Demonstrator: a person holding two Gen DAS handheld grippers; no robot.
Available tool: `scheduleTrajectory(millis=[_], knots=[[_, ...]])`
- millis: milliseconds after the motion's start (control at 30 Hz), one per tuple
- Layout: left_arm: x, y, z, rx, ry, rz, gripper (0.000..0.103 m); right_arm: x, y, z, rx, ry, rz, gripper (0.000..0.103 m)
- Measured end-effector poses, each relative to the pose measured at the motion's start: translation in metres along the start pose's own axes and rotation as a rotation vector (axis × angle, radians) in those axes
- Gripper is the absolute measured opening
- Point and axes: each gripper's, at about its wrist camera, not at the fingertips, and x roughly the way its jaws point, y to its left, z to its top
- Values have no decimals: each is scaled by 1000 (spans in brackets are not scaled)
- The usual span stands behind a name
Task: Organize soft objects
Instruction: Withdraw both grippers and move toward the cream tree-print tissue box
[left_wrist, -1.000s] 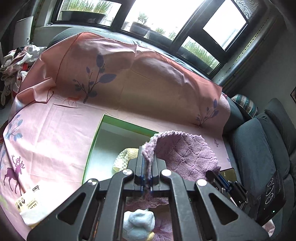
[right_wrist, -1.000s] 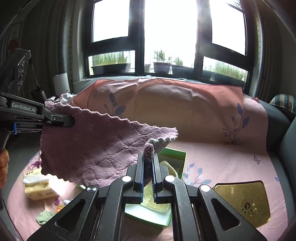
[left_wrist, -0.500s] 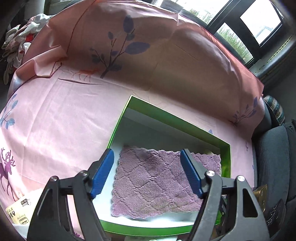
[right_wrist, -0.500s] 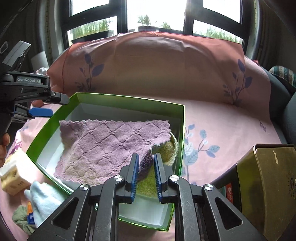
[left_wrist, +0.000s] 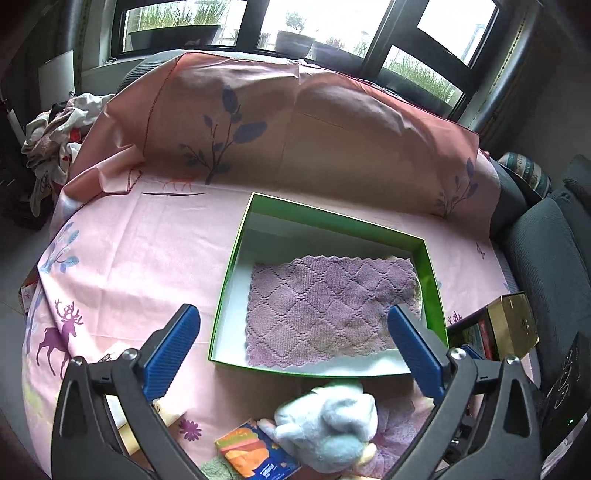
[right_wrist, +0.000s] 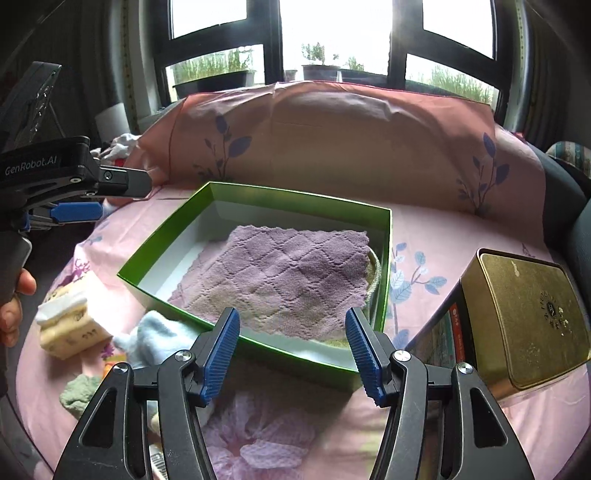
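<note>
Purple cloth (left_wrist: 328, 310) released into green box (left_wrist: 432, 280); both grippers opening.

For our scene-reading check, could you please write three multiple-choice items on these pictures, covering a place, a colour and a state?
1. Where does the purple cloth lie?
A. Inside the green box
B. On the gold tin
C. Over the sofa back

2. What colour is the plush toy in front of the box?
A. Red
B. Light blue
C. Black

3. How is the right gripper?
A. Shut on the cloth
B. Shut on the tin
C. Holding nothing, jaws apart

Answers:
1 A: the cloth lies spread flat within the box walls.
2 B: its pile is pale blue.
3 C: the jaws are opening and the pads touch nothing.
</note>
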Motion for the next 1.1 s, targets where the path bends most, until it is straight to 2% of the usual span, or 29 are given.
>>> scheduleTrajectory(millis=[300,467,633,900,1100], knots=[[-46,3,-48,53,-44,60,102,-42,21,-14,-32,-41,14,60],[-64,0,-72,78,-45,64,102,-56,25,-28,-44,-34,15,60],[-77,-3,-93,69,-38,38,102,-67,21,-44,-36,-18,8,60],[-76,-4,-128,51,7,19,102,-78,11,-71,-8,12,9,60],[-63,-5,-157,50,30,-27,102,-77,14,-101,4,50,58,60]])
